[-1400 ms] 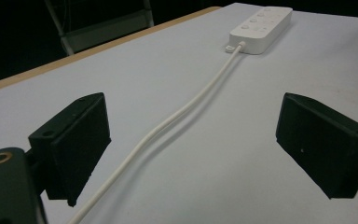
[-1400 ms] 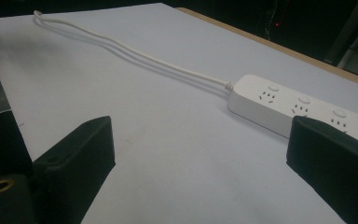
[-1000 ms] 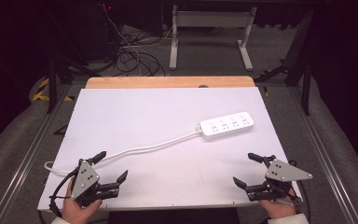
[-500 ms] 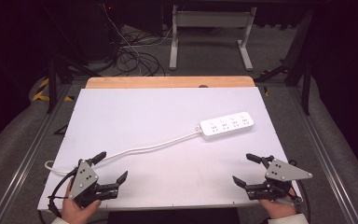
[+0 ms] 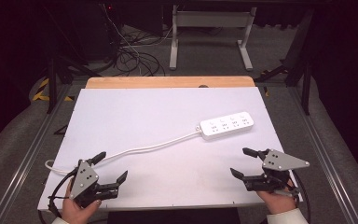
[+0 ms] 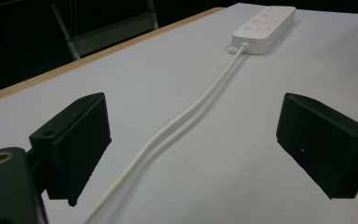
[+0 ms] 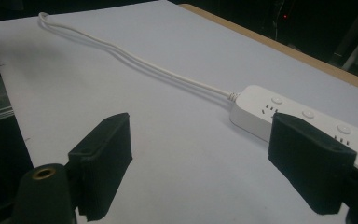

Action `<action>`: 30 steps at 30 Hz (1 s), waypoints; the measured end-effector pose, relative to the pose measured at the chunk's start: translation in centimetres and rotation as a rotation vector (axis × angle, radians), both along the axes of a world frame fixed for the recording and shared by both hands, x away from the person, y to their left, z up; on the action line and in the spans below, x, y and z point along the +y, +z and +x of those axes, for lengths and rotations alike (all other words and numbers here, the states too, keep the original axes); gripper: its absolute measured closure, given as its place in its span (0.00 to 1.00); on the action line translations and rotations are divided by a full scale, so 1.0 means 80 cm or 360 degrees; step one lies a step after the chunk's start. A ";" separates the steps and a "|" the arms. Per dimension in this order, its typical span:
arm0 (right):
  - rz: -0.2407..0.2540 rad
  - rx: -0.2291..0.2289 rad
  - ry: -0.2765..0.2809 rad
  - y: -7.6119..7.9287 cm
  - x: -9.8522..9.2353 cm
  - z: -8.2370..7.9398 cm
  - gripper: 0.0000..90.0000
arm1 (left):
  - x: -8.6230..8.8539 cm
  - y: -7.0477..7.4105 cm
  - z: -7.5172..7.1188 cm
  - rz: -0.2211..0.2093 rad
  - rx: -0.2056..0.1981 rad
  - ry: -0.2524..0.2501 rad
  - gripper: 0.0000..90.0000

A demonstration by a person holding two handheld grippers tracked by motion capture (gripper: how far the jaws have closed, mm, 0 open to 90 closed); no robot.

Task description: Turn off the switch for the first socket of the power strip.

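While hardly shifted from a second ago, rest wide open at the near edge: left gripper (image 5: pixel 108 168), right gripper (image 5: pixel 243 162); power strip (image 5: pixel 226 124) untouched, nothing begun.

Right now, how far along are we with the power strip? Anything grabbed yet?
Nothing looks done. The power strip lies flat on the white board, its cord trailing loose. Left hand-held gripper and right hand-held gripper are both open and empty near the front edge. Everything is left, starting with a first grasp.

Dim room, grey floor (image 5: pixel 205 60), tangled cables (image 5: pixel 130 58), perhaps a desk frame (image 5: pixel 209 28).
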State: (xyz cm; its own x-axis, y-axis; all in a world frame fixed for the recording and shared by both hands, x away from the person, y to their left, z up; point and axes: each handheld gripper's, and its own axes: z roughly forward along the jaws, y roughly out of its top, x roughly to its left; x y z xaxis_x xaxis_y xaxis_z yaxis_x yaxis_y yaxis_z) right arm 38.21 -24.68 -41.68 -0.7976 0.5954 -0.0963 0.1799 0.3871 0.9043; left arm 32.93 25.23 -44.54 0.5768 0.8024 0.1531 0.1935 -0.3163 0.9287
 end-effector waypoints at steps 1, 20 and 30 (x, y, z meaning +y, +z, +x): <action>-0.0008 -0.0005 0.0003 0.002 0.001 0.002 0.24 | 0.000 0.000 0.000 0.0000 0.0000 0.0000 0.11; -0.0040 0.0001 0.0045 0.028 0.025 0.033 0.24 | 0.000 0.001 -0.001 0.0003 0.0002 0.0007 0.12; -0.0058 0.0006 0.0068 0.036 0.042 0.049 0.28 | 0.000 0.001 -0.002 -0.0002 0.0005 0.0007 0.12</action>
State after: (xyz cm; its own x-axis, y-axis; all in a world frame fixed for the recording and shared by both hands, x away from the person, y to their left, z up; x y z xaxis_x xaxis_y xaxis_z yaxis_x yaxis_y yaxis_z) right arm 42.12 -21.35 -38.81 -0.8226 0.5570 -0.1145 0.1657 0.4274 0.8887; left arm 32.81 25.19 -44.43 0.5738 0.8051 0.1501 0.1980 -0.3142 0.9285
